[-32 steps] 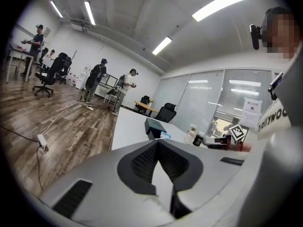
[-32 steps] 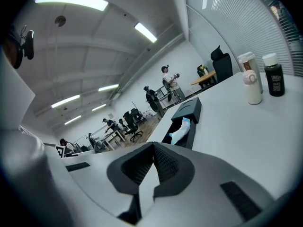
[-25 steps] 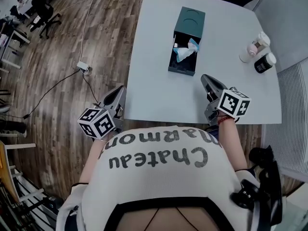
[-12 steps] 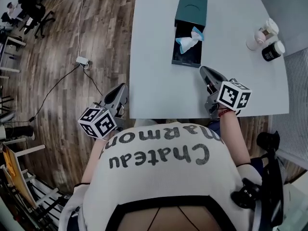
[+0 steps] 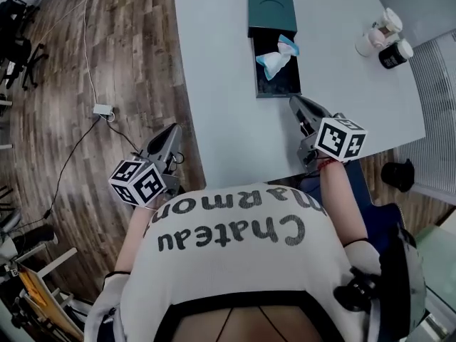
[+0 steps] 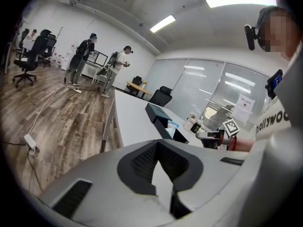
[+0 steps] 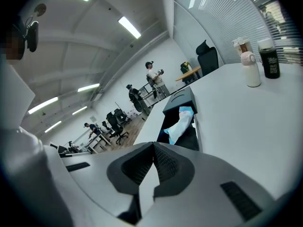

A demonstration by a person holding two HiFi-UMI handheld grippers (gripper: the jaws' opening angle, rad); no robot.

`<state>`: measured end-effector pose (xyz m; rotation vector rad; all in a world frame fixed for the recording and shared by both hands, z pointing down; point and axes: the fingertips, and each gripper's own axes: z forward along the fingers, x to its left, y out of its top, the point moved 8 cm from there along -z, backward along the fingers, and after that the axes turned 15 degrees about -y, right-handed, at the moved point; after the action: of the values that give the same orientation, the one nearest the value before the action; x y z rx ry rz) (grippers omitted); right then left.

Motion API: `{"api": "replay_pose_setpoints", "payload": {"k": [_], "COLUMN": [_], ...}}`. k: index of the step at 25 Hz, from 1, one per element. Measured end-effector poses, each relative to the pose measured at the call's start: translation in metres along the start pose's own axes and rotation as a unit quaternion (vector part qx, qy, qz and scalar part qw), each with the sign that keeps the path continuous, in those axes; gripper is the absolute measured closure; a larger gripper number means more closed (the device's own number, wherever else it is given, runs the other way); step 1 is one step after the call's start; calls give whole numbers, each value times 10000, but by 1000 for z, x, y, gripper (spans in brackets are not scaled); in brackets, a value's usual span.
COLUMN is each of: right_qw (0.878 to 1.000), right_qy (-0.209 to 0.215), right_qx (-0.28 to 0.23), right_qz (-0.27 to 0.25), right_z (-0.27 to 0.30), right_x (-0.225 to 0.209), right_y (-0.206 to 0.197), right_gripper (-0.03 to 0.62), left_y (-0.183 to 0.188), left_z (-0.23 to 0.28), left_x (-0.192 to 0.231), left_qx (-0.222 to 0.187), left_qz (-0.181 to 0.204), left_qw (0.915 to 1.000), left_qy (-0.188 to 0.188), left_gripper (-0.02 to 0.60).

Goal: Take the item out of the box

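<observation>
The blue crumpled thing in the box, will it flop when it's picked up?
Probably: the blue crumpled thing looks creased and bunched, so likely soft and floppy. It seems thin, so probably light. Unlikely to roll.

The box (image 5: 271, 6) is dark teal, and the item (image 5: 276, 57) in it is light blue and white. The table (image 5: 221, 84) is pale grey-white. The floor (image 5: 107, 63) shows brown wood planks. The left gripper (image 5: 173, 129) and the right gripper (image 5: 294, 102) are grey and carry black-and-white square markers. 1 jar (image 5: 393, 53) is black with a white lid.
</observation>
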<state>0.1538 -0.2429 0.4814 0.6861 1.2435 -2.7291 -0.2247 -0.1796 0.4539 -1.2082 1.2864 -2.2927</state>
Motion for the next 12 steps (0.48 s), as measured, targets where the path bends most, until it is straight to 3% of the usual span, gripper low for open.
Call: {"api": "replay_pose_setpoints", "payload": {"k": [8,12], "right_qw": [9947,9921], "right_qy": [-927,-1216], "right_qx": [-444,-298], "right_qz": [-7,-120], "right_z": [21,39], "right_x": [31,38], "right_y": [18,33], "right_gripper": [594,594], "left_y": [35,51], "left_z": [-9,-7], "left_x": [66,94], "left_qx": [232,288], "left_qz": [160,235], "left_qw": [9979,9961], "left_qy": [-589,-805], "left_gripper": [591,591]}}
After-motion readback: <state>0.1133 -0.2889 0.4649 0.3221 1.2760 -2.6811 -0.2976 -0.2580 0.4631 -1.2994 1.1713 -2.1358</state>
